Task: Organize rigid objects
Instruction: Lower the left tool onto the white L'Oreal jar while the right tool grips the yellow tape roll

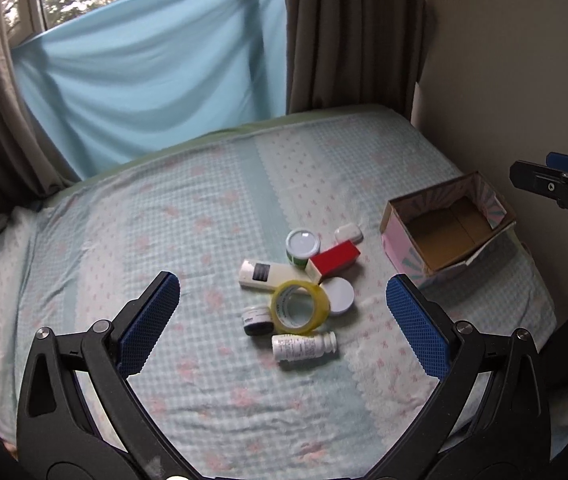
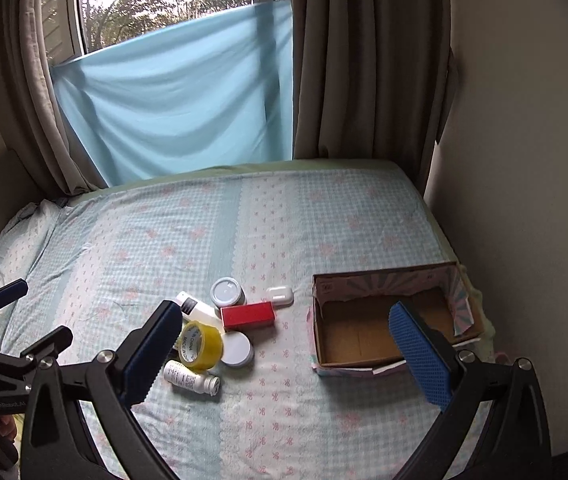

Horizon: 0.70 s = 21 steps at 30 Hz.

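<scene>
A pile of small items lies on the bed: a yellow tape roll (image 1: 301, 306) (image 2: 200, 345), a white pill bottle (image 1: 304, 346) (image 2: 190, 377) on its side, a red box (image 1: 336, 258) (image 2: 248, 315), a white tube (image 1: 268, 274) (image 2: 200, 309), a green jar with a grey lid (image 1: 302, 246) (image 2: 227, 292), a round white lid (image 1: 339, 295) (image 2: 237, 349), a small dark jar (image 1: 257, 320) and a white case (image 1: 349, 233) (image 2: 280, 295). An open cardboard box (image 1: 444, 232) (image 2: 388, 320) stands to their right, empty. My left gripper (image 1: 284, 316) is open above the pile. My right gripper (image 2: 284, 360) is open between pile and box.
The bed (image 1: 204, 216) (image 2: 324, 216) has a pale blue checked cover. A wall (image 2: 524, 160) runs along its right side, close behind the box. Curtains (image 2: 364, 60) and a blue cloth (image 2: 180, 92) hang over the window at the far end.
</scene>
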Tool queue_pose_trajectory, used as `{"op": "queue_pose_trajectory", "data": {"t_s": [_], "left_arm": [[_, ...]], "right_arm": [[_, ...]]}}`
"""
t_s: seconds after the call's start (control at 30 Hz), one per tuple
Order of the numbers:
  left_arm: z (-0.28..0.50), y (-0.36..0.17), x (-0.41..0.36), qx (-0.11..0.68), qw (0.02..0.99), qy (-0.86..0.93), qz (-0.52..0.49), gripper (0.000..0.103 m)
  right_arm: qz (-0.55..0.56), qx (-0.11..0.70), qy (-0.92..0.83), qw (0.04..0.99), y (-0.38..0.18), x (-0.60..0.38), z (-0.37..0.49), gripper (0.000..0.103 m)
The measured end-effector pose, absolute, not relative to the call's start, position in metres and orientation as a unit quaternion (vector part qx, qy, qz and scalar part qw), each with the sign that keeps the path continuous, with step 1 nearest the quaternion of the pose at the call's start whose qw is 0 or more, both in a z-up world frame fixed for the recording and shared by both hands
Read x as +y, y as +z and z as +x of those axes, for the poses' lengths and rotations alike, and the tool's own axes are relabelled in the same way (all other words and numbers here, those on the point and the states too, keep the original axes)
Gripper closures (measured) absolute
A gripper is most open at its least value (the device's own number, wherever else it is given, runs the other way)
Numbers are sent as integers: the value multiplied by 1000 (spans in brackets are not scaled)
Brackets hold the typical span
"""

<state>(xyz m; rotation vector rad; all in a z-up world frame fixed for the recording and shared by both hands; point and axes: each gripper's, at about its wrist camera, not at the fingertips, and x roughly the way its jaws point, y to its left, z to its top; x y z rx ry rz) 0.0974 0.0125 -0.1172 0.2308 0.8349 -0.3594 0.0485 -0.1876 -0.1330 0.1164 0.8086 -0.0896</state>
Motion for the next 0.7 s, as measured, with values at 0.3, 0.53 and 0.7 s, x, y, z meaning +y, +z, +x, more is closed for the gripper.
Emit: {"op": "queue_pose_trajectory", "data": {"t_s": [0.3, 0.53, 0.7], "left_arm": [[151, -211, 53, 454, 852, -225, 129, 1], [193, -291, 83, 511, 816, -248, 101, 1], [215, -343, 85, 534, 795, -268, 106, 1]], "right_arm": [[121, 468, -71, 872, -211, -146, 96, 0], [158, 513, -47, 842, -287, -114, 133, 0], [148, 536, 1, 831, -336, -99, 158, 8]]}}
